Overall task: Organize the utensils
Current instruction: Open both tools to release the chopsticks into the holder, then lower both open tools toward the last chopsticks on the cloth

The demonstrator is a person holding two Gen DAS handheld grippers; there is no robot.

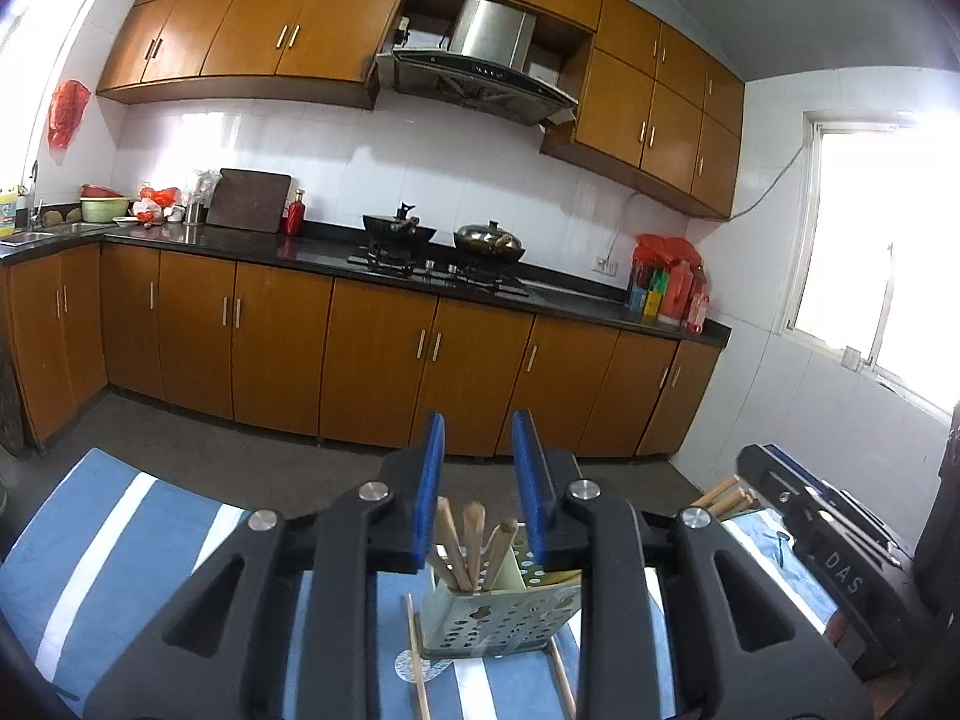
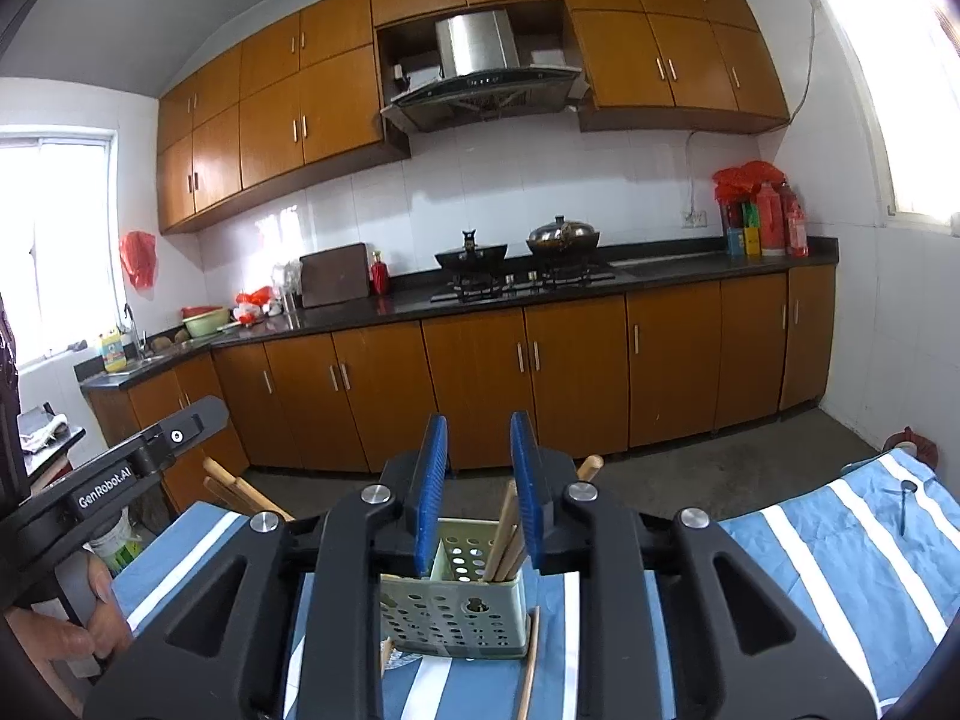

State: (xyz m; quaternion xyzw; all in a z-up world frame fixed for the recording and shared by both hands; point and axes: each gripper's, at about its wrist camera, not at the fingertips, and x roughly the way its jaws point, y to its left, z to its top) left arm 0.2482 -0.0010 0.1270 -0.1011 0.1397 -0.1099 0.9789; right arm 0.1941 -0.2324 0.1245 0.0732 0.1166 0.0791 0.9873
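In the left wrist view, two loose chopsticks (image 1: 417, 654) are seen lying on the blue striped cloth (image 1: 120, 546) at lower centre, touching the perforated green utensil holder (image 1: 498, 618), in which wooden chopsticks (image 1: 462, 546) are stood. The left gripper (image 1: 478, 462) is held open above it, empty. In the right wrist view, the right gripper (image 2: 478, 462) is likewise parted and empty.

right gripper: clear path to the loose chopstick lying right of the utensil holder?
Probably yes. The right gripper is open and holds nothing, and the chopstick lies bare on the striped cloth beside the holder, just below the fingers. Only the holder's wall crowds it.
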